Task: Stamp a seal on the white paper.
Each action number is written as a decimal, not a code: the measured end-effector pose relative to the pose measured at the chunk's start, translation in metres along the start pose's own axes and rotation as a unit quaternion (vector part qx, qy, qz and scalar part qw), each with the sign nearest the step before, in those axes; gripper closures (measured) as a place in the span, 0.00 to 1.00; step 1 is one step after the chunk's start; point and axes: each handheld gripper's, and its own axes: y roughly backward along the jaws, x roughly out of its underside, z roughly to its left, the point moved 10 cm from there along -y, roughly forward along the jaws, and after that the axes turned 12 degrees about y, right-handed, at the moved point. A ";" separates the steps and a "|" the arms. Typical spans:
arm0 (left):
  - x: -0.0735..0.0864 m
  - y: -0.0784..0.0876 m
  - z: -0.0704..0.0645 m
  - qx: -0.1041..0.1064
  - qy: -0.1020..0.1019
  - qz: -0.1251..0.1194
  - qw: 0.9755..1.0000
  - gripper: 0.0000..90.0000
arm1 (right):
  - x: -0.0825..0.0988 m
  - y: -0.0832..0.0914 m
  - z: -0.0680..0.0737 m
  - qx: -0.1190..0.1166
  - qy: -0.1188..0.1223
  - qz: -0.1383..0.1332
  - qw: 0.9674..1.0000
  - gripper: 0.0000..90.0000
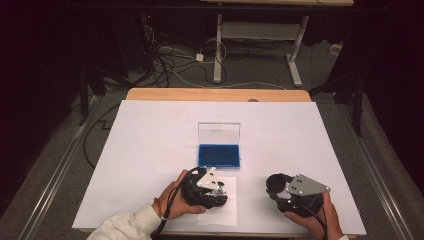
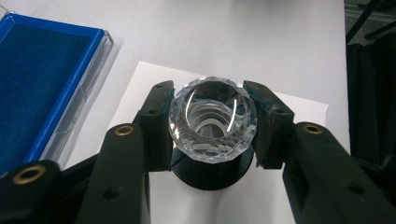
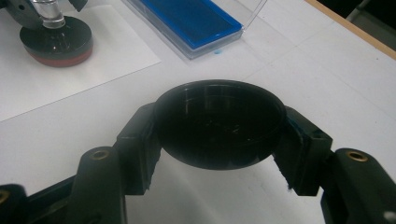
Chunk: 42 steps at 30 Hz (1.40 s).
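Nearby, open blue case, paper sheet under crystal ornament.

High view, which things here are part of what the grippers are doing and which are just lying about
In the job: crystal knob on its black base, in the left gripper; black round cap, in the right gripper.
Lying about: blue-lined case, sheet of paper.

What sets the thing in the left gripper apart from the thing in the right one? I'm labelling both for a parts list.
The faceted glass knob in the left gripper is clear and sparkling; the black dish in the right gripper is dark and opaque. The knob stands on a round black base on the white sheet; the dish appears held above the table. The knob looks cut in facets, the dish smooth-walled. Both are round, hollow and clamped between black jaws.
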 end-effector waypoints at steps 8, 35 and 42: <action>0.000 -0.001 0.000 -0.002 0.001 -0.001 1.000 0.61 | 0.000 0.000 0.000 -0.001 0.001 0.001 1.000 0.43; 0.002 0.000 0.000 0.002 0.003 -0.004 1.000 0.61 | 0.000 0.001 0.002 -0.001 0.002 0.003 1.000 0.43; 0.000 0.000 0.000 0.002 0.005 -0.005 1.000 0.61 | 0.002 0.001 0.001 -0.002 0.001 0.004 1.000 0.43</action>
